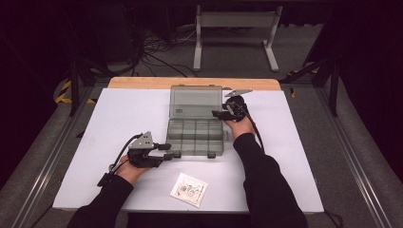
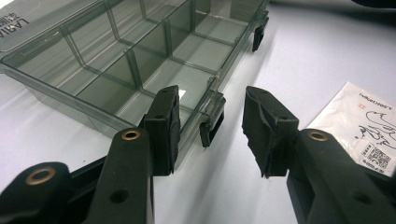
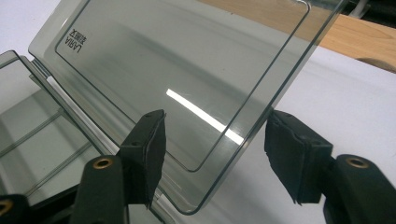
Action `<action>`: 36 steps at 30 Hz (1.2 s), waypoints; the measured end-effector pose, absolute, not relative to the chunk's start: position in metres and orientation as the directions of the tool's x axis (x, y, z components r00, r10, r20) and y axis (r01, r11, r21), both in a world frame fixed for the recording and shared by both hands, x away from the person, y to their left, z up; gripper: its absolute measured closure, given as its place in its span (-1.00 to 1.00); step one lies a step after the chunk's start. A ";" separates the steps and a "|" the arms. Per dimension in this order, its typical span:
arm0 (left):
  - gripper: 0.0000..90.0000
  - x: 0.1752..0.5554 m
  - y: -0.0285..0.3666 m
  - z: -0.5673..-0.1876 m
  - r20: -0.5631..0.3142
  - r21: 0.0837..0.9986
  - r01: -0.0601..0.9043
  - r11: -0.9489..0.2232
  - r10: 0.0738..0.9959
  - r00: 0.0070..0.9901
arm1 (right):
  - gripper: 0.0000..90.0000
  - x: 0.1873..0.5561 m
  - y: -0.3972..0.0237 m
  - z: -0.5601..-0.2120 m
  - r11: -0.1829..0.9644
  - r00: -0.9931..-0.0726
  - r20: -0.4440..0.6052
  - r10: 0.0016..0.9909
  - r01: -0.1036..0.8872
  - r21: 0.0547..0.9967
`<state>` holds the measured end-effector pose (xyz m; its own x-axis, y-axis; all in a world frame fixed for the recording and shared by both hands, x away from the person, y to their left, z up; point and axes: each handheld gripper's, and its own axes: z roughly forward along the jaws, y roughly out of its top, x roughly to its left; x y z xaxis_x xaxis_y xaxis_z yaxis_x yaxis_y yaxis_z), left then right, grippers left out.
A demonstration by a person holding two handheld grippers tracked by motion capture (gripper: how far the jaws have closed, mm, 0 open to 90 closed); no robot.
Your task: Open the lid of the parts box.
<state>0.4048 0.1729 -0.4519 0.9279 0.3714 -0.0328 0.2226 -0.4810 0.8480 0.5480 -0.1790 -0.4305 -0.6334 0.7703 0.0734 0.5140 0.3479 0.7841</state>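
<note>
A smoky clear organiser box [image 1: 195, 137] with several empty compartments lies open on the white table top [image 1: 114, 118]. Its lid [image 1: 196, 100] is tilted up and back. My left gripper [image 1: 167, 152] is at the box's front left corner. In the left gripper view the jaws [image 2: 210, 130] stand apart around a black front latch [image 2: 212, 128], one pad against the front wall, the other well off it. My right gripper [image 1: 216, 114] is at the lid's right side. Its jaws [image 3: 215, 149] straddle the lid's corner [image 3: 201, 140] with a gap on both sides.
A white printed packet [image 1: 189, 189] lies flat near the table's front edge, also seen as a packet [image 2: 369, 126] right of the left jaws. A second latch [image 2: 258, 35] sits farther along the box front. A wooden strip [image 1: 142, 83] borders the far edge.
</note>
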 end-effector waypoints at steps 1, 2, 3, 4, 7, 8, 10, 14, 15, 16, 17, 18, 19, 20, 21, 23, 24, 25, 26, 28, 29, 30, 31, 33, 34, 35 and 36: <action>0.26 0.405 0.173 -0.452 -0.033 0.848 0.222 -0.481 0.371 0.928 | -0.13 0.548 -0.179 -0.431 0.347 -0.633 0.074 0.770 0.515 0.784; 0.26 0.405 0.173 -0.452 -0.032 0.848 0.222 -0.482 0.371 0.928 | -0.13 0.548 -0.179 -0.431 0.346 -0.633 0.077 0.770 0.516 0.783; 0.26 0.405 0.173 -0.452 -0.032 0.848 0.222 -0.482 0.371 0.928 | -0.13 0.548 -0.179 -0.431 0.346 -0.633 0.077 0.770 0.516 0.783; 0.26 0.405 0.173 -0.452 -0.033 0.847 0.223 -0.482 0.371 0.928 | -0.14 0.548 -0.180 -0.431 0.344 -0.634 0.082 0.769 0.519 0.782; 0.25 0.405 0.173 -0.452 -0.032 0.847 0.223 -0.483 0.371 0.928 | -0.17 0.549 -0.180 -0.432 0.342 -0.635 0.092 0.767 0.525 0.780; 0.25 0.405 0.173 -0.452 -0.032 0.847 0.223 -0.483 0.371 0.928 | -0.18 0.549 -0.180 -0.433 0.342 -0.635 0.093 0.767 0.526 0.779; 0.25 0.405 0.173 -0.452 -0.033 0.847 0.223 -0.482 0.372 0.928 | -0.18 0.549 -0.180 -0.433 0.341 -0.636 0.096 0.766 0.528 0.778; 0.25 0.404 0.173 -0.452 -0.027 0.846 0.221 -0.485 0.374 0.927 | -0.22 0.550 -0.180 -0.434 0.340 -0.636 0.101 0.765 0.532 0.775; 0.25 0.405 0.173 -0.451 -0.023 0.846 0.215 -0.488 0.370 0.929 | -0.23 0.549 -0.179 -0.434 0.338 -0.634 0.103 0.766 0.534 0.775; 0.25 0.404 0.173 -0.451 -0.029 0.846 0.220 -0.485 0.371 0.928 | -0.25 0.550 -0.180 -0.434 0.340 -0.635 0.101 0.766 0.533 0.775; 0.25 0.404 0.173 -0.451 -0.031 0.847 0.221 -0.484 0.369 0.929 | -0.27 0.549 -0.180 -0.434 0.338 -0.633 0.104 0.767 0.536 0.773; 0.23 0.404 0.173 -0.451 -0.031 0.847 0.221 -0.484 0.369 0.929 | -0.30 0.549 -0.182 -0.434 0.329 -0.632 0.121 0.765 0.545 0.771; 0.23 0.404 0.173 -0.451 -0.035 0.847 0.223 -0.483 0.368 0.929 | -0.30 0.549 -0.182 -0.434 0.329 -0.632 0.121 0.765 0.545 0.771; 0.23 0.404 0.173 -0.451 -0.038 0.847 0.227 -0.481 0.371 0.928 | -0.31 0.549 -0.183 -0.433 0.327 -0.631 0.122 0.766 0.547 0.770; 0.22 0.404 0.173 -0.451 -0.037 0.846 0.227 -0.482 0.371 0.928 | -0.33 0.547 -0.185 -0.431 0.326 -0.628 0.120 0.769 0.547 0.771; 0.22 0.403 0.175 -0.450 -0.039 0.846 0.228 -0.482 0.370 0.928 | -0.35 0.543 -0.188 -0.426 0.313 -0.622 0.129 0.772 0.549 0.775; 0.20 0.403 0.176 -0.449 -0.030 0.847 0.220 -0.483 0.371 0.928 | -0.35 0.541 -0.189 -0.423 0.312 -0.624 0.127 0.771 0.543 0.780; 0.18 0.403 0.176 -0.449 -0.030 0.847 0.220 -0.483 0.371 0.928 | -0.35 0.541 -0.189 -0.423 0.312 -0.624 0.127 0.771 0.543 0.780; 0.18 0.403 0.177 -0.448 -0.036 0.849 0.228 -0.476 0.379 0.925 | -0.35 0.537 -0.190 -0.420 0.315 -0.629 0.121 0.768 0.535 0.784; 0.11 0.402 0.181 -0.445 -0.035 0.854 0.224 -0.469 0.379 0.925 | -0.36 0.524 -0.190 -0.409 0.313 -0.651 0.108 0.751 0.496 0.810; 0.09 0.401 0.183 -0.443 -0.039 0.856 0.228 -0.464 0.382 0.923 | -0.36 0.520 -0.190 -0.406 0.312 -0.657 0.109 0.746 0.489 0.815; 0.06 0.401 0.183 -0.443 -0.039 0.856 0.228 -0.464 0.382 0.923 | -0.38 0.516 -0.190 -0.403 0.315 -0.667 0.105 0.738 0.478 0.820; 0.03 0.399 0.186 -0.441 -0.043 0.859 0.234 -0.455 0.391 0.919 | -0.38 0.511 -0.189 -0.400 0.318 -0.676 0.099 0.730 0.465 0.826; -0.04 0.397 0.190 -0.438 -0.047 0.865 0.239 -0.441 0.403 0.914 | -0.39 0.501 -0.187 -0.393 0.325 -0.696 0.087 0.713 0.438 0.838; -0.06 0.397 0.190 -0.438 -0.047 0.865 0.239 -0.441 0.403 0.914 | -0.39 0.501 -0.187 -0.393 0.325 -0.696 0.087 0.713 0.438 0.838; -0.06 0.397 0.192 -0.436 -0.038 0.868 0.230 -0.440 0.403 0.915 | -0.40 0.495 -0.186 -0.390 0.327 -0.704 0.082 0.705 0.426 0.844; -0.12 0.395 0.194 -0.435 -0.038 0.869 0.232 -0.437 0.408 0.912 | -0.41 0.485 -0.184 -0.385 0.335 -0.723 0.063 0.687 0.393 0.856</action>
